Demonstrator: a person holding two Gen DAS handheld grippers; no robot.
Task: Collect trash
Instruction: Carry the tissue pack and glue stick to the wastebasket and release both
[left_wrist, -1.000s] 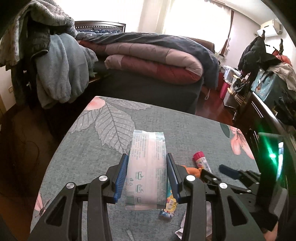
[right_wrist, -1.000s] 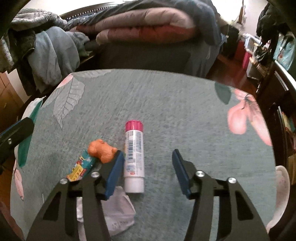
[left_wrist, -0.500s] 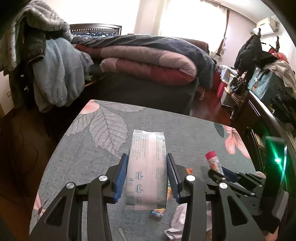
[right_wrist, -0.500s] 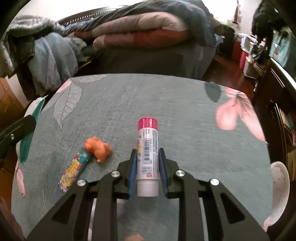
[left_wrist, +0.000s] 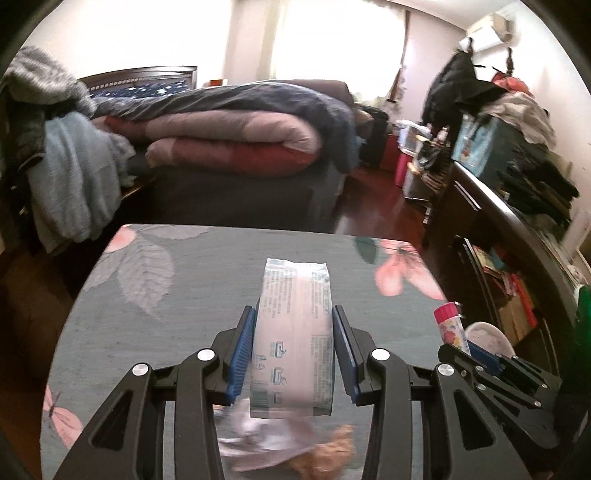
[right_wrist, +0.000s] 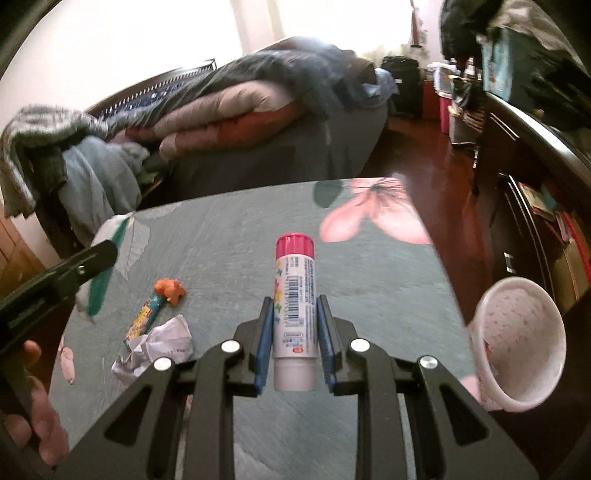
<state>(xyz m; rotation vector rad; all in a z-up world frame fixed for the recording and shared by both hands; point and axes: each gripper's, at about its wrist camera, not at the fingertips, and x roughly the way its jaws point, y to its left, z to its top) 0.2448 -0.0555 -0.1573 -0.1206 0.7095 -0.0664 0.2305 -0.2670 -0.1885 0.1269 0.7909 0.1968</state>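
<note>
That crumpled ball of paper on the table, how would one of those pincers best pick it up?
Probably from above, jaws closing across the middle of the crumpled paper. It is a loose, uneven wad lying flat on the table, without a handle or firm edge. Approach from its open right side; a candy wrapper touches its left.

Bright daylight from blown-out window (left_wrist: 332, 40) at back, motion blur esp. bottom, fisheye bend + dark vignette at edges

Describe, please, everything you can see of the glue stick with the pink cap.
The glue stick is a white plastic tube with a ribbed pink cap, closed, and a printed label showing a barcode and small coloured figures. The right gripper is shut on its lower body, both blue pads pressing its sides. It points away from the camera, cap foremost, lifted above the teal flowered tablecloth. The left wrist view also shows its capped end.
</note>
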